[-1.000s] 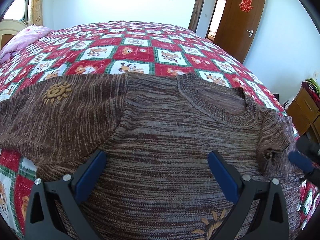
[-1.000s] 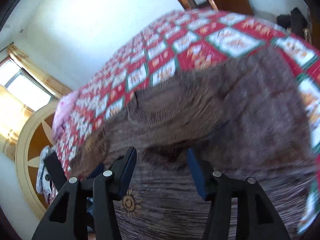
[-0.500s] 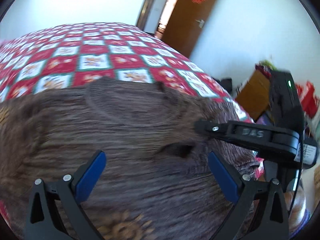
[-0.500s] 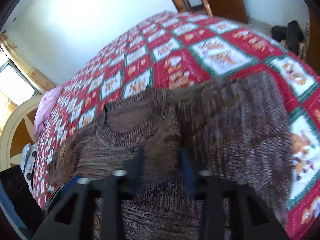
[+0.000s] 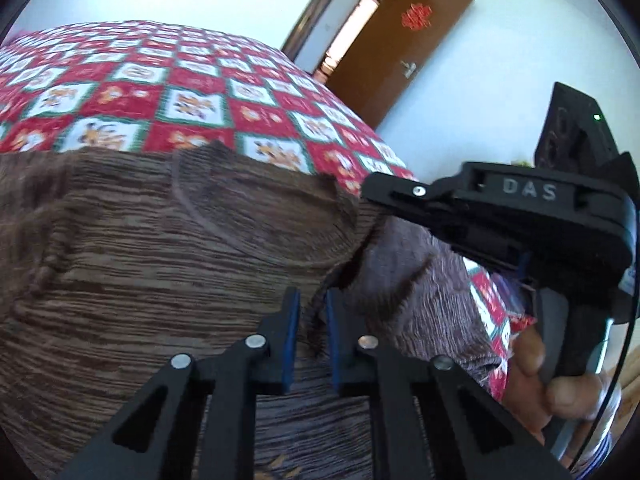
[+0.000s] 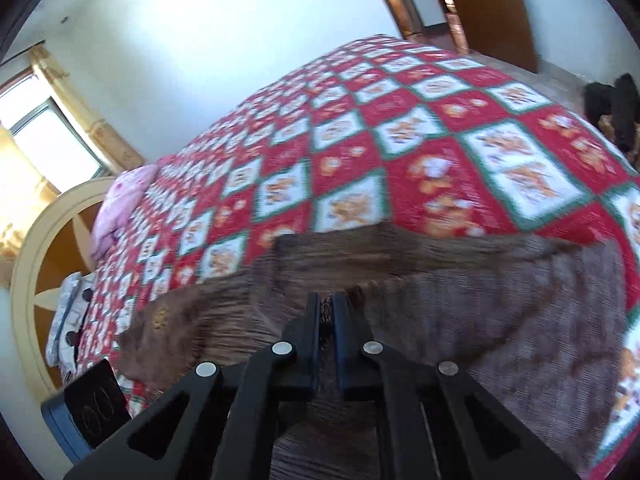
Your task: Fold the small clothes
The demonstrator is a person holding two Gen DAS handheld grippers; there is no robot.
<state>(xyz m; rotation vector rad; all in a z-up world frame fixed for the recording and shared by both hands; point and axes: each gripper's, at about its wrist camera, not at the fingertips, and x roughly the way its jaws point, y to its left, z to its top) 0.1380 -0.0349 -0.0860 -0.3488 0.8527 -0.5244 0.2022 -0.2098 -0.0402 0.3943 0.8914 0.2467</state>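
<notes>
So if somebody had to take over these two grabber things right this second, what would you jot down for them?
Left gripper: jaws just closed, pinching a fold of the brown sweater.
Right gripper: jaws just closed on the sweater too, near its right side.
The sweater lies on the red checked bedspread, right part lifted and bunched.
Done: both grips taken.
Left: carry that side over, then finish the remaining folds.

Sunlit white walls (image 6: 192, 60), brown door (image 5: 384, 56), window (image 6: 44, 140).
</notes>
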